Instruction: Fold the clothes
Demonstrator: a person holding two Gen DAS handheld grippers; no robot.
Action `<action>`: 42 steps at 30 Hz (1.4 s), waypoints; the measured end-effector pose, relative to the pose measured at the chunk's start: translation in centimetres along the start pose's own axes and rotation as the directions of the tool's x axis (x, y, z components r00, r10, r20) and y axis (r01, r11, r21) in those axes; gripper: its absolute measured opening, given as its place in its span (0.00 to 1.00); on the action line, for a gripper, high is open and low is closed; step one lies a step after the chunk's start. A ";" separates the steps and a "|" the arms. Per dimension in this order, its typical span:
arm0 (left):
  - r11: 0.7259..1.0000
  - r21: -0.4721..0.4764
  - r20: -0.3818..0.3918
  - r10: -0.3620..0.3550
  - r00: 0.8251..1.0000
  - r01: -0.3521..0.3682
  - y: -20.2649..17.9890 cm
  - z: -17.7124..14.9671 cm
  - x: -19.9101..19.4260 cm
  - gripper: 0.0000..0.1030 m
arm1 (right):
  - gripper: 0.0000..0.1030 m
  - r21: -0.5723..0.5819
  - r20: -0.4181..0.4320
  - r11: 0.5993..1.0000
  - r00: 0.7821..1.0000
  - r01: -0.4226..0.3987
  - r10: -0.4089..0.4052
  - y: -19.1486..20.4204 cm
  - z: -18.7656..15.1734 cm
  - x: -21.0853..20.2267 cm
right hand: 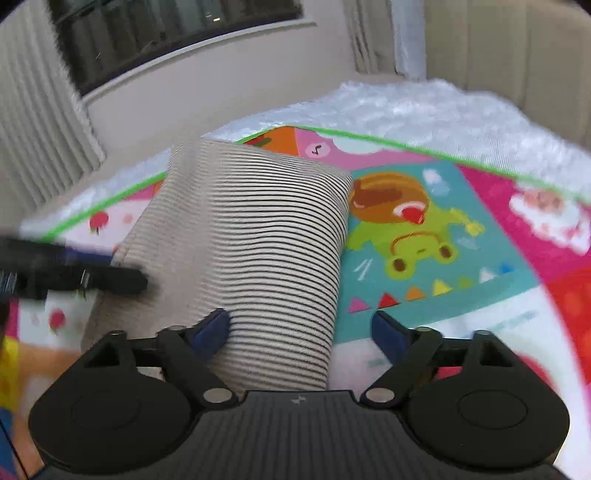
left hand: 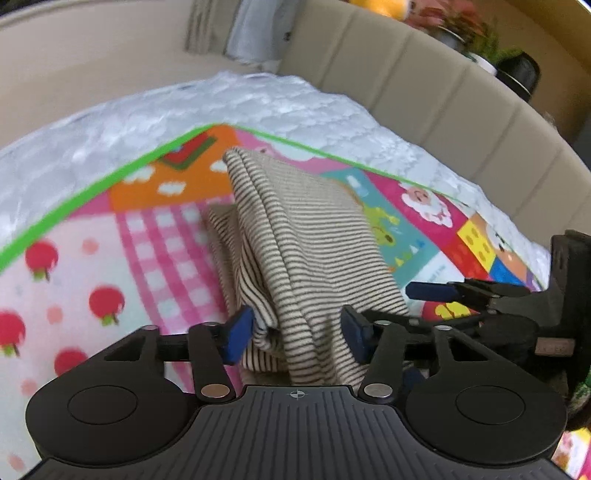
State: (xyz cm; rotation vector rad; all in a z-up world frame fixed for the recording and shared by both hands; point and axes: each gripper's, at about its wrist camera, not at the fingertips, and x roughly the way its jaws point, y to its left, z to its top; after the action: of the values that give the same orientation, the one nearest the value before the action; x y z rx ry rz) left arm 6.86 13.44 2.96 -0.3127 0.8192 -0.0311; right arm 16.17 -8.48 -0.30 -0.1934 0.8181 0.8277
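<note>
Two grippers work one striped garment (left hand: 306,236) on the play mat (left hand: 74,236) spread over the bed. Left gripper (left hand: 297,334): jaws part-open, bunched cloth between them, though whether the pads actually pinch it I cannot tell. The garment lies folded in layers toward the mat's far corner. Right gripper (right hand: 301,328): jaws wide, straddling the garment's right edge without closing on it. Risk, as I judge it: if either side lifts with a loose hold, the layers could slide apart and skew the fold.

beige padded headboard (left hand: 424,85) | white quilted bed cover (right hand: 424,110) | dark window (right hand: 166,29) | potted plants (left hand: 491,48)
</note>
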 end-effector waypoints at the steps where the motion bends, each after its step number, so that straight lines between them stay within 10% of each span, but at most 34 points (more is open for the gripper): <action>1: 1.000 0.006 0.002 -0.007 1.000 0.007 -0.2 0.2 0.2 0.46 | 0.74 -0.015 0.003 1.000 1.000 0.008 -0.008 0.0 -0.1 -0.2; 8: 0.999 0.030 -0.013 -0.043 0.999 0.044 0.2 1.1 2.3 0.46 | 0.75 -0.055 0.047 0.998 0.998 0.035 -0.033 1.1 -0.2 -1.3; 14: 0.996 -0.005 -0.052 -0.087 0.995 0.087 2.6 1.3 4.0 0.52 | 0.82 0.237 -0.063 0.969 0.994 -0.073 0.090 -0.8 0.3 2.5; 18: 0.994 0.000 -0.047 -0.108 0.993 0.108 3.6 1.9 5.3 0.52 | 0.67 0.181 -0.034 0.981 0.997 -0.062 0.069 -0.4 1.9 3.5; 25: 0.993 0.086 0.105 -0.085 0.991 0.076 3.2 6.2 6.3 0.51 | 0.64 0.020 0.064 0.995 0.993 0.101 -0.102 -0.8 5.4 5.0; 31: 0.964 0.254 0.293 -0.154 0.944 0.078 1.1 9.0 3.3 0.52 | 0.64 -0.088 0.166 0.988 0.979 0.131 -0.115 1.4 5.1 3.1; 35: 0.944 0.309 0.198 -0.180 0.964 0.113 -0.4 11.2 7.1 0.52 | 0.64 -0.148 0.214 0.982 0.973 0.116 -0.083 3.4 4.5 2.0; 39: 0.988 0.139 0.037 -0.068 0.997 0.062 2.5 11.4 12.9 0.51 | 0.66 -0.198 0.042 0.980 0.999 0.023 -0.015 4.7 3.3 5.5; 42: 0.993 0.042 0.036 -0.113 0.993 0.112 4.3 11.1 13.5 0.50 | 0.72 -0.289 0.045 0.956 0.998 0.050 -0.039 5.8 2.6 5.8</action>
State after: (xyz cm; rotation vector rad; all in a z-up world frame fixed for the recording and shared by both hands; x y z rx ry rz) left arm 23.69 18.50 -0.83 -0.3201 0.7614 -0.1465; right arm 15.79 0.04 -1.80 -0.4528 0.6508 0.9041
